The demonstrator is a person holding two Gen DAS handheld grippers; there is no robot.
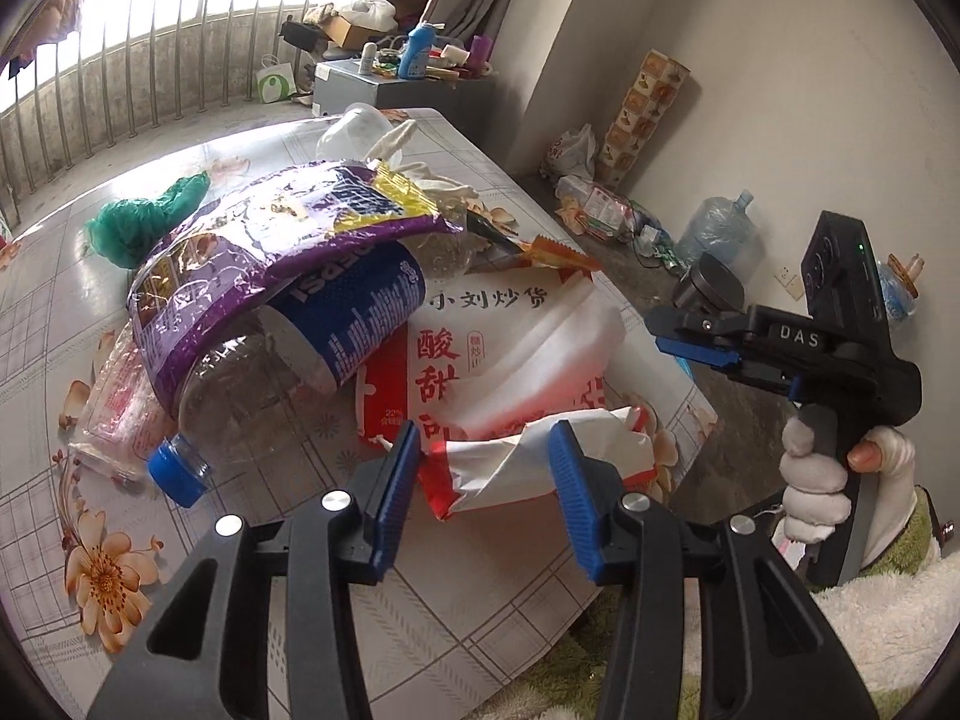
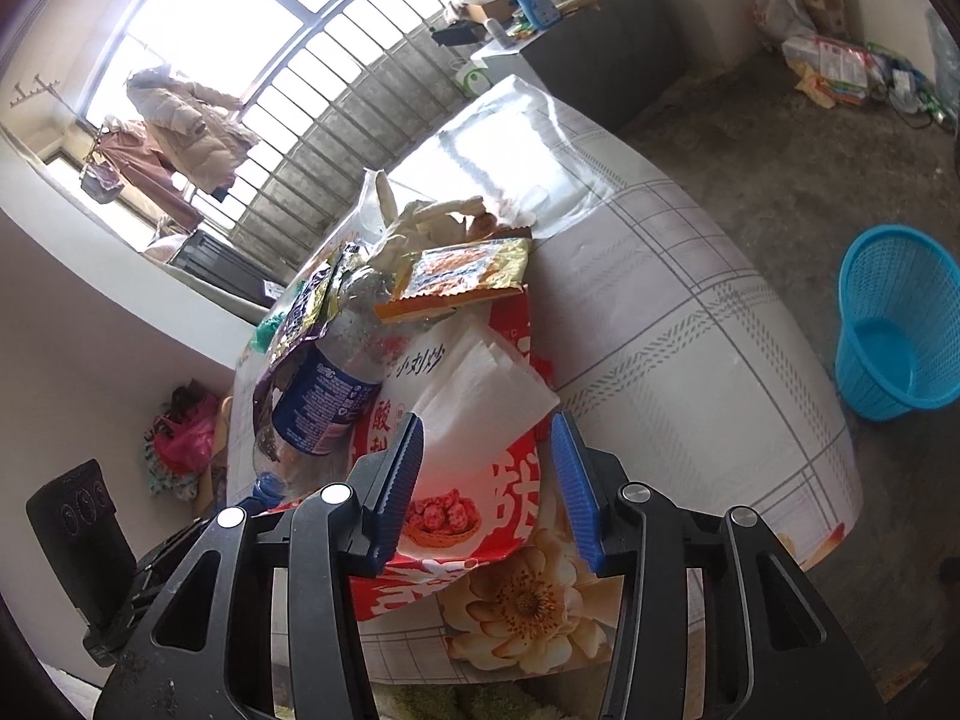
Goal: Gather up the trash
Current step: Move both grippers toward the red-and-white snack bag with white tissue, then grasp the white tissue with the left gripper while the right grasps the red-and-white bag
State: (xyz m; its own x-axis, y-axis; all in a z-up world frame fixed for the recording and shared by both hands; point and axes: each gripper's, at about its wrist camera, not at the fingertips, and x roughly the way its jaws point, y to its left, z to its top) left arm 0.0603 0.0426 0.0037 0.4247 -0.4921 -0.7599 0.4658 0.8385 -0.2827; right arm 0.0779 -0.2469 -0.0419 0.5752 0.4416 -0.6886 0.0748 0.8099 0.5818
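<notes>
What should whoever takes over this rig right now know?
Left gripper: jaws part open over the near edge of the red-white bag, no clear grip.
Right gripper: part open at the same bag's other side, holding nothing.
Trash: all piled on the table: bottle, purple wrapper, green bag, yellow wrapper.
Blue basket: on the floor past the table, looks empty.
Done: nothing binned as far as can be seen.
Left: probably grab the bag first, then move every piece to the basket.
</notes>
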